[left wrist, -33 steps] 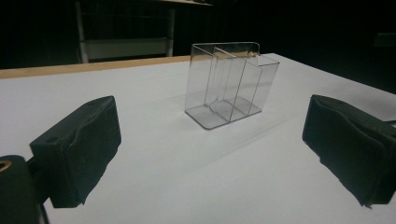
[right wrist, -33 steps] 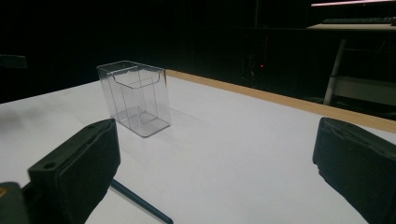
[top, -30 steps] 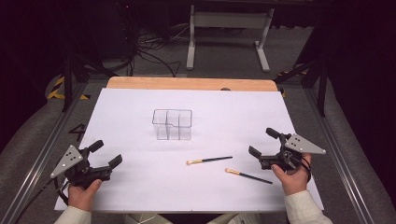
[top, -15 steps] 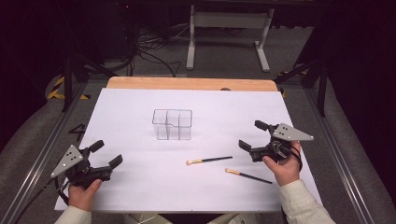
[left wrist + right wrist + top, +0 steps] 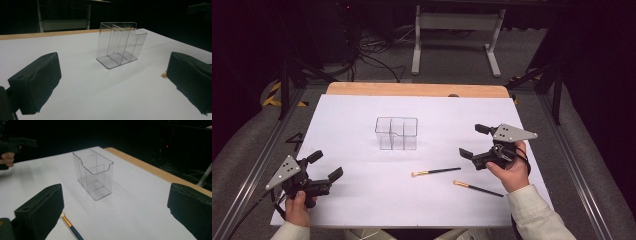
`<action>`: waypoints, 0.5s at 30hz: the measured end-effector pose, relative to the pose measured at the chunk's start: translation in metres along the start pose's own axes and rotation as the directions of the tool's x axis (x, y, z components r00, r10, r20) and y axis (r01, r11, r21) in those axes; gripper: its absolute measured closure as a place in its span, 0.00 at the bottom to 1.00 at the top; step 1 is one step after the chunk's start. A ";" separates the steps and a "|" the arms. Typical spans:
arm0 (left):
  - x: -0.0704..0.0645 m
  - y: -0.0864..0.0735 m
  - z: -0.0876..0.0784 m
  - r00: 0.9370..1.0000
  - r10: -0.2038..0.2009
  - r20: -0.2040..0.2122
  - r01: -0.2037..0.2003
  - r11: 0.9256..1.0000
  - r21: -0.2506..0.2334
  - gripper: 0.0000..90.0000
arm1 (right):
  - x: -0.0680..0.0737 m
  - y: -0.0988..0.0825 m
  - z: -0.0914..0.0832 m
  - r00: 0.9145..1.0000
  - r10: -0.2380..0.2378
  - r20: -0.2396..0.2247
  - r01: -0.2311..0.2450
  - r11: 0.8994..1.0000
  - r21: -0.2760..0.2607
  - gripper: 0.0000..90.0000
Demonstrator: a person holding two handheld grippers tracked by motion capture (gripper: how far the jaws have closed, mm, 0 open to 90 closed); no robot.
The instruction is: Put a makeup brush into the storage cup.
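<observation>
A clear plastic box (image 5: 396,133) with upright dividers stands in the middle of the white table sheet (image 5: 357,115). It is empty, as the left gripper view (image 5: 120,45) and the right gripper view (image 5: 93,173) both show. Two thin brushes with dark handles lie in front of it to the right: one (image 5: 436,172) nearer the box, one (image 5: 478,188) nearer the front edge. My right gripper (image 5: 473,141) hovers open just right of the brushes, facing the box. At the front left my left gripper (image 5: 325,165) is open and holds nothing.
A wooden table edge (image 5: 412,90) runs along the far side of the sheet. Beyond it are a dark floor, cables and a grey metal stand (image 5: 454,22). Metal rails (image 5: 252,170) flank the table. The other hand (image 5: 7,157) shows far left in the right gripper view.
My right gripper has risen and moved left and forward, from beside the near brush toward the box. The left gripper has stayed put.
</observation>
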State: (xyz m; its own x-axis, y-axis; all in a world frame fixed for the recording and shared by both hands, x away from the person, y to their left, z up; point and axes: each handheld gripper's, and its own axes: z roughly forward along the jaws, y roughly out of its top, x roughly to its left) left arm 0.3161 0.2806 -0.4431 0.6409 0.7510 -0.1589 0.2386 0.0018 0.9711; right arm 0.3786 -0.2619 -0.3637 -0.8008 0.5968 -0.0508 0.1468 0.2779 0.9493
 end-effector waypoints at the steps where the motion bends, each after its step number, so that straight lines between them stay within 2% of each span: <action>1: 0.000 0.000 0.000 1.000 0.004 0.001 -0.004 1.000 0.003 0.00 | 0.001 0.004 0.002 1.000 -0.016 -0.007 0.016 1.000 0.023 0.01; 2: 0.000 0.000 0.001 1.000 0.009 0.002 -0.009 1.000 0.012 0.00 | 0.002 0.008 0.004 0.999 -0.035 -0.022 0.036 0.998 0.048 0.01; 3: 0.000 0.000 0.001 1.000 0.009 0.002 -0.009 1.000 0.012 0.00 | 0.002 0.008 0.004 0.999 -0.035 -0.022 0.036 0.998 0.048 0.01; 6: 0.000 -0.001 0.001 1.000 0.016 0.006 -0.016 1.000 0.007 0.00 | 0.004 0.016 0.010 0.997 -0.061 -0.044 0.065 0.993 0.097 0.01; 10: -0.001 -0.002 0.002 0.999 0.026 -0.021 -0.026 1.000 0.007 0.00 | 0.005 0.023 0.019 0.995 -0.079 -0.066 0.089 0.982 0.168 0.02; 11: -0.001 -0.002 0.002 0.999 0.026 -0.021 -0.026 1.000 0.007 0.00 | 0.005 0.023 0.019 0.995 -0.079 -0.066 0.089 0.982 0.168 0.02; 12: -0.001 -0.002 0.002 1.000 0.023 -0.018 -0.023 1.000 0.007 0.00 | 0.005 0.025 0.021 0.994 -0.085 -0.071 0.097 0.978 0.186 0.02; 14: -0.001 -0.002 0.002 1.000 0.019 -0.008 -0.019 1.000 0.003 0.00 | 0.006 0.029 0.024 0.990 -0.122 -0.076 0.137 0.962 0.236 0.03; 15: -0.001 -0.002 0.002 1.000 0.021 -0.002 -0.021 1.000 0.004 0.00 | 0.006 0.030 0.026 0.989 -0.124 -0.082 0.141 0.958 0.248 0.03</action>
State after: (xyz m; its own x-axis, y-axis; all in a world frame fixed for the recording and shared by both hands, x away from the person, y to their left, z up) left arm 0.3166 0.2786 -0.4450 0.6443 0.7523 -0.1378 0.2279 -0.0169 0.9735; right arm 0.3930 -0.2306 -0.3435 -0.8578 0.4938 -0.1422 0.1723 0.5371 0.8257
